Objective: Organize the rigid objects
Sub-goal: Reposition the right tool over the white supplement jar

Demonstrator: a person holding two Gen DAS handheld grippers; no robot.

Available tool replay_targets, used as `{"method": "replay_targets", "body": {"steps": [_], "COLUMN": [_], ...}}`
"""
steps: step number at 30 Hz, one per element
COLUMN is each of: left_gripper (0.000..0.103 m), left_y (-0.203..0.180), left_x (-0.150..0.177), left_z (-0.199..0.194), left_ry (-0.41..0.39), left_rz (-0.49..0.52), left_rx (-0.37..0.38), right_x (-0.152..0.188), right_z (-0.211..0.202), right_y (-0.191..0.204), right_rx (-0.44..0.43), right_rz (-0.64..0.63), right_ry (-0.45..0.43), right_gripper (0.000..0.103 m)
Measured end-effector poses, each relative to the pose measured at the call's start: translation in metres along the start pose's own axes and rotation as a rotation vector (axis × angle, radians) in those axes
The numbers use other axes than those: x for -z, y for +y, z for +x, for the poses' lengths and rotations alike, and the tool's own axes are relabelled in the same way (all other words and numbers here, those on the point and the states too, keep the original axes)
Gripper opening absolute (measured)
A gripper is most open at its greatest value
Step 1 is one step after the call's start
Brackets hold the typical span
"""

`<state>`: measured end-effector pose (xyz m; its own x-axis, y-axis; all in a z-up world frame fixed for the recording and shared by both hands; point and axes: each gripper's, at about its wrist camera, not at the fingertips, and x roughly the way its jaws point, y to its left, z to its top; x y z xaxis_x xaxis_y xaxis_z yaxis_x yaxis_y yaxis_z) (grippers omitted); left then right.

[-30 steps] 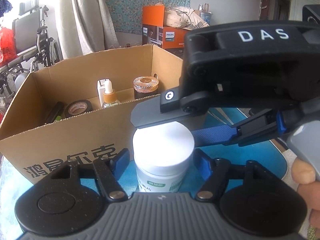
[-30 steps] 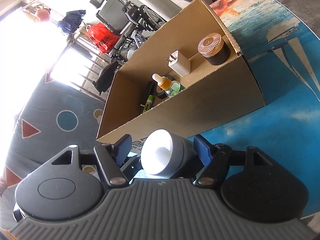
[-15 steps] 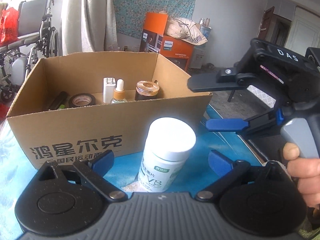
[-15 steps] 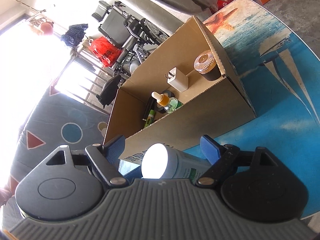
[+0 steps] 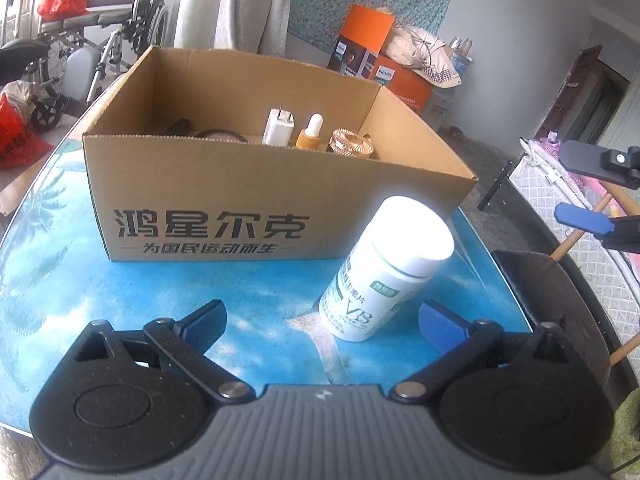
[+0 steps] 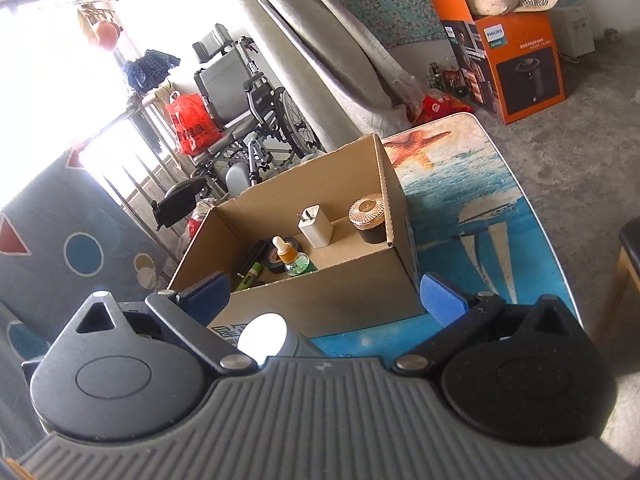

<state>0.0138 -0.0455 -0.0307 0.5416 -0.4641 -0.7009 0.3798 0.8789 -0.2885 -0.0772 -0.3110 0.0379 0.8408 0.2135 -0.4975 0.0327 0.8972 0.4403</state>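
A white pill bottle (image 5: 384,276) with green print stands on the blue table (image 5: 160,300), in front of the cardboard box (image 5: 240,200). My left gripper (image 5: 322,322) is open, and the bottle stands apart between its blue pads, nearer the right one. My right gripper (image 6: 324,300) is open and empty, high above the table; the bottle's white cap (image 6: 262,336) shows below it. The right gripper also shows at the right edge of the left wrist view (image 5: 592,192). The box (image 6: 320,300) holds a white charger (image 6: 316,226), a dropper bottle (image 6: 288,258), a copper-lidded jar (image 6: 368,216) and black tape.
A wheelchair (image 6: 256,120) and red bags stand beyond the box. An orange carton (image 6: 508,48) sits on the floor at the back. A dark stool (image 6: 628,256) stands to the right of the table. A white mesh basket (image 5: 580,216) is at the table's right.
Both grippers opened and drew back from the bottle, which now stands free on the table. The right gripper rose and pulled away to the right.
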Motion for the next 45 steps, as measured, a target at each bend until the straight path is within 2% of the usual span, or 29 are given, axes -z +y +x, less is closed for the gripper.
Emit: {"method": "replay_targets", "body": {"steps": [4,9,11,15,17,22,25,29,31,37,41,45], "left_gripper": [0.103,0.103,0.103,0.103,0.103,0.103,0.103,0.103,0.103,0.103,0.103,0.103], "left_y": [-0.004,-0.013,-0.013,-0.012,-0.014,-0.017,-0.016,-0.009,-0.007,-0.018,-0.015,-0.017], "left_x": [0.001,-0.002,-0.003,-0.004,-0.003,0.0,0.003,0.005,0.008,0.011,0.01,0.009], "left_z": [0.0,-0.002,-0.004,-0.008,-0.009,-0.01,-0.011,-0.008,-0.01,-0.016,-0.019,-0.022], "left_ry": [-0.003,-0.022,-0.022,-0.034,-0.041,-0.063,-0.089,-0.081,-0.122,-0.162,-0.182,-0.222], "left_rz": [0.07,0.135,0.137,0.125,0.138,0.165,0.137,0.081,0.074,0.174,0.17,0.205], "left_rx": [-0.024,-0.057,-0.041,0.021,0.042,0.081,0.09,0.144,0.172,0.128,0.15,0.109], "right_x": [0.002,0.011,0.013,0.014,0.014,0.013,0.013,0.015,0.017,0.023,0.026,0.026], "right_z": [0.002,0.004,0.004,0.004,0.0,-0.013,-0.018,-0.022,-0.023,-0.022,-0.022,-0.019], "right_y": [0.007,0.02,0.023,0.025,0.024,0.025,0.026,0.025,0.025,0.027,0.028,0.031], "right_rx": [0.09,0.246,0.301,0.349,0.339,0.248,0.21,0.153,0.135,0.095,0.046,0.009], "right_rz": [-0.108,-0.28,-0.328,-0.392,-0.394,-0.397,-0.379,-0.342,-0.328,-0.32,-0.292,-0.263], "right_ry": [0.065,0.071,0.058,0.03,0.004,-0.062,-0.073,-0.078,-0.08,-0.097,-0.106,-0.11], "right_gripper": [0.102,0.102,0.102,0.102,0.102,0.102,0.102,0.102,0.102,0.102,0.102,0.102]}}
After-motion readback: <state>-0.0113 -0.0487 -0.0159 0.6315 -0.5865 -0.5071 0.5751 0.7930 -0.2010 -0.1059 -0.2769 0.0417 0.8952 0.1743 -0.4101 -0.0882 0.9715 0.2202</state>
